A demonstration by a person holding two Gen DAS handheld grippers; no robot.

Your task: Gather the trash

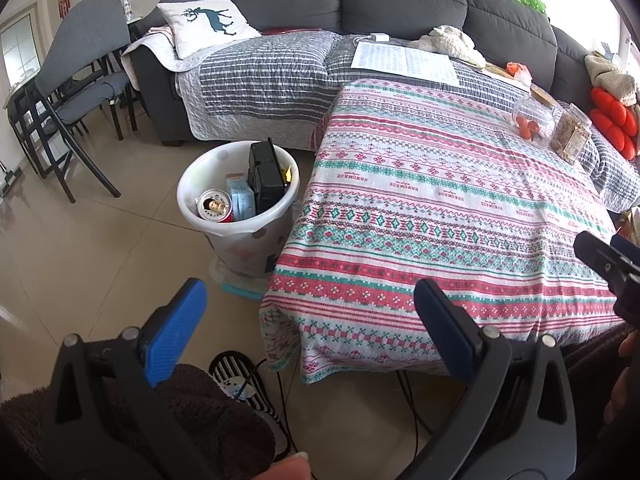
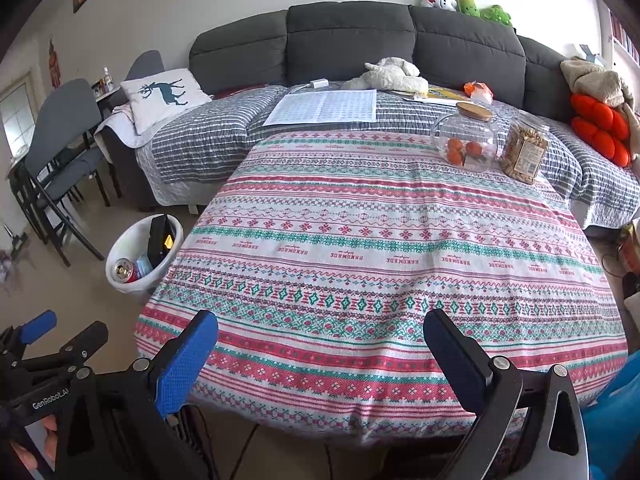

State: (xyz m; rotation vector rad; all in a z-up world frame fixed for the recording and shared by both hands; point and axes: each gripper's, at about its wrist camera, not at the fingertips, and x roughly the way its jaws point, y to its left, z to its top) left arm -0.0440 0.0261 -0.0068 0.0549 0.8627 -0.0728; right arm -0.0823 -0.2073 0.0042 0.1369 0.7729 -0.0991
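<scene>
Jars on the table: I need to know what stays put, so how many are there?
2. A round glass jar with a wooden lid, holding orange fruit, sits at the table's far right; a clear jar of nuts or cereal stands just right of it. None hidden, seemingly.

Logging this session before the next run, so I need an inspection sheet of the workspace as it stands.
Surface: patterned tablecloth, no loose trash seen.
Job's things: white bin on floor beside table, holding a can, a blue carton, a black box.
Clutter: glass jar with orange fruit and snack jar at far right.
Grippers: left gripper and right gripper open, empty.
Cables: black cables under table.
Surroundings: grey sofa, folding chairs.
</scene>
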